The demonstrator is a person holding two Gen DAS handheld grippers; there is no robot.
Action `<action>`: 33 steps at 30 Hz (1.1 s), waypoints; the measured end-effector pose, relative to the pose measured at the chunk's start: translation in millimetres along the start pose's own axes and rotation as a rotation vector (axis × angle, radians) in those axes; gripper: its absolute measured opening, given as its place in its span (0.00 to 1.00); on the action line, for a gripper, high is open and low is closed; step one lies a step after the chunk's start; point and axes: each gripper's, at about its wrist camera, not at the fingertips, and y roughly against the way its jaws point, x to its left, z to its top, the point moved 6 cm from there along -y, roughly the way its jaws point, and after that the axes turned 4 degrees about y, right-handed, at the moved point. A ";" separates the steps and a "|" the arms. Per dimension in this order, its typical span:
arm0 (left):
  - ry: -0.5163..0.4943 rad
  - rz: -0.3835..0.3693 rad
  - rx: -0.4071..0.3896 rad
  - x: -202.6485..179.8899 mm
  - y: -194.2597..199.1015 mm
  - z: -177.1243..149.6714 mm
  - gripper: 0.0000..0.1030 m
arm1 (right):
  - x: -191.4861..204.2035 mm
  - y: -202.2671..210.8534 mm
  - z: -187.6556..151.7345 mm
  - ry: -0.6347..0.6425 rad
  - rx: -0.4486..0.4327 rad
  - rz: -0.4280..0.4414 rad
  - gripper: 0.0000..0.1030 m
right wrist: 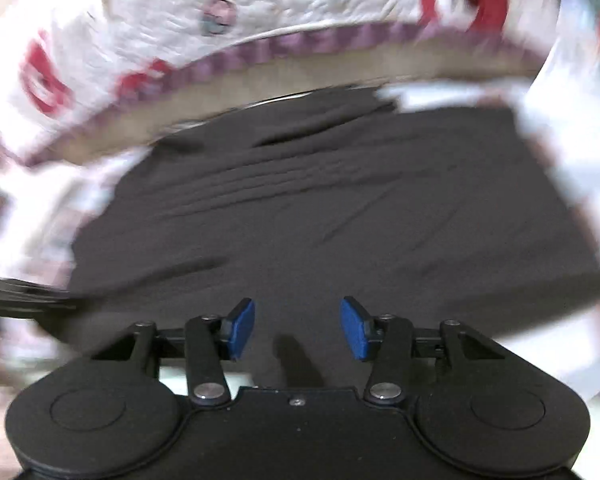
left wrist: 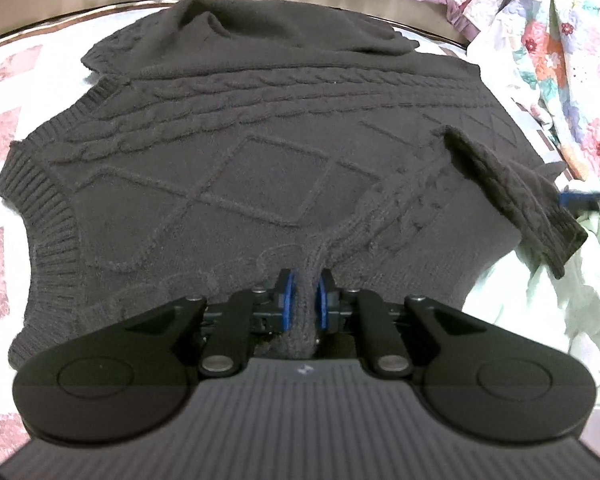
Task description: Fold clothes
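Pinching the dark sweater (left wrist: 236, 152) on a patchwork bedspread (left wrist: 0, 132), the left hand-held gripper (left wrist: 305, 296); the right (right wrist: 297, 330) gapes.

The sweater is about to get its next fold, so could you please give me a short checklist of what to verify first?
1. Left gripper shut on a bunch of sweater knit: ok.
2. Right gripper open, holding nothing: ok.
3. Sweater body lying flat: not ok, far side is rumpled.
4. Sleeve tucked in: not ok, its cuff hangs past the right edge.
5. Right wrist view sharp enough to aim: not ok, blurred.
6. How many layers are pinched: cannot tell.
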 end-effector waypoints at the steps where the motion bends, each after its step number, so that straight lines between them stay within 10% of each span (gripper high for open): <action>1: -0.008 0.003 0.000 -1.1 -0.1 0.1 0.11 | 5.1 0.1 -8.1 0.008 0.012 0.030 0.65; 5: -0.017 0.003 -0.005 -2.5 1.0 -0.4 0.11 | 21.9 -12.0 -33.6 0.116 0.056 0.010 0.63; 7: -0.018 0.002 -0.010 -3.0 2.0 -0.3 0.11 | 25.8 -16.5 -34.5 0.185 0.049 -0.062 0.15; 14: -0.018 -0.001 -0.070 -4.8 14.7 4.7 0.09 | 4.7 80.8 61.0 0.113 -0.309 -0.108 0.14; 19: 0.057 -0.015 -0.129 9.2 27.9 11.3 0.08 | -8.0 105.3 155.2 0.164 -0.408 -0.149 0.09; 26: 0.207 0.053 -0.059 44.7 10.4 10.2 0.16 | -22.2 18.5 231.5 0.222 -0.228 -0.164 0.11; 28: 0.237 0.094 0.005 53.9 -4.2 5.9 0.18 | -29.3 -29.9 224.2 0.209 -0.115 -0.266 0.38; 30: 0.268 0.072 -0.004 57.1 -0.5 8.5 0.24 | -36.0 -67.2 208.3 0.128 -0.045 -0.339 0.39; 33: 0.303 0.039 -0.010 61.5 2.9 7.7 0.27 | -34.1 -91.7 174.2 -0.123 -0.004 -0.187 0.39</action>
